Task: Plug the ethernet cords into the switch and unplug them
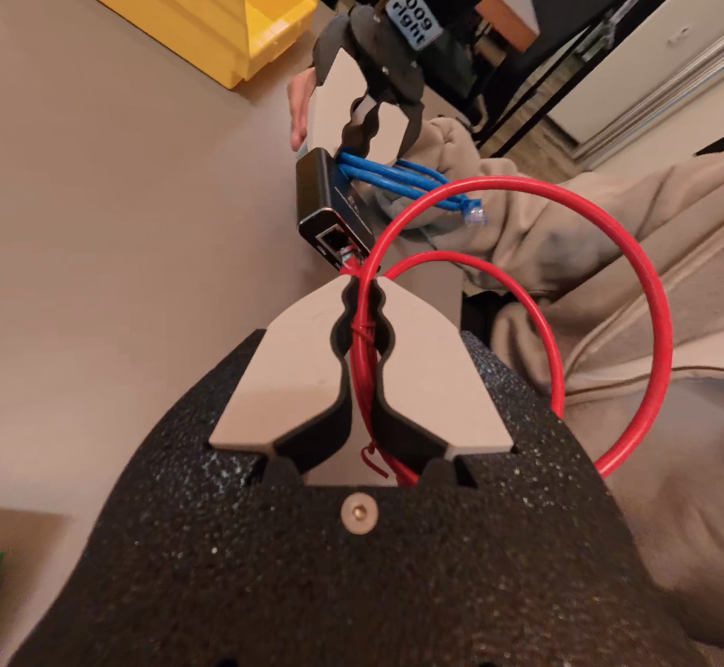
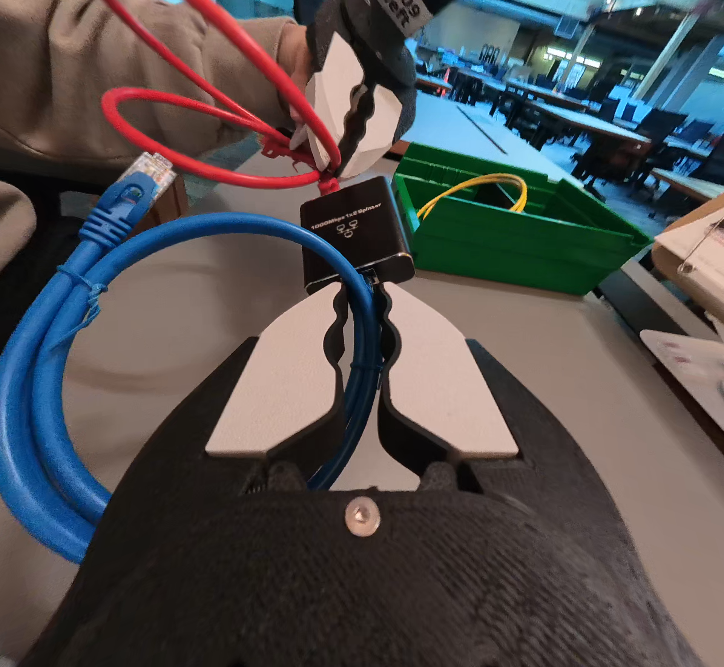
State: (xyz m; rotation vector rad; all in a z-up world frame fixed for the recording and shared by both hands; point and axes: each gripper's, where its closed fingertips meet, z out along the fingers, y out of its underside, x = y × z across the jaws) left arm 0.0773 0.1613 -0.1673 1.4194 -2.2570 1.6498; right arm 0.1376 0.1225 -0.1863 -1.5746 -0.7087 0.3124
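Note:
A small black switch box (image 1: 325, 197) (image 2: 352, 233) hangs above the table between my two grippers. My left gripper (image 1: 362, 284) is shut on a coiled red ethernet cord (image 1: 587, 256), whose plug sits in one port of the box's near end; the port beside it is empty. My right gripper (image 2: 362, 289) is shut on a coiled blue ethernet cord (image 2: 47, 374), whose plug sits in the opposite end of the box. The blue cord's free plug (image 2: 152, 170) sticks up at the left. Each gripper shows in the other's view, the right one (image 1: 364, 139) and the left one (image 2: 337, 172).
A yellow bin (image 1: 188, 2) stands on the beige table (image 1: 117, 256) behind the box. A green bin (image 2: 509, 240) holding a yellow cord (image 2: 489, 186) stands to the right. A person's beige sleeve (image 2: 78, 80) is close by. Boxes and papers (image 2: 689, 256) lie at the far right. The left gripper's tips are roughly 8 cm from the right gripper's.

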